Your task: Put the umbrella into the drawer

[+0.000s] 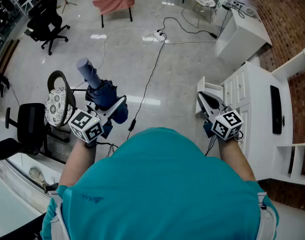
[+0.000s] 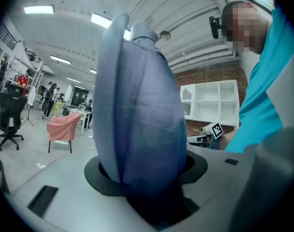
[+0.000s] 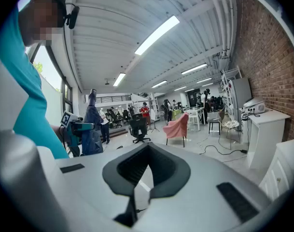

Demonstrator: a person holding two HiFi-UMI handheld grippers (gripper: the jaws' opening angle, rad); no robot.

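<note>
Blue umbrella (image 1: 95,80) clamped in left gripper (image 1: 118,105); recommend carrying it right to the white drawer (image 1: 213,86) beside the closed, empty right gripper (image 1: 202,98).

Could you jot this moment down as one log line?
left gripper: holds umbrella | right gripper: shut, empty | umbrella: not yet in cabinet

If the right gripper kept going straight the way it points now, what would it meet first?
Nothing close: the right gripper faces open floor. A black office chair stands far off roughly along that line, though depth is unclear.
</note>
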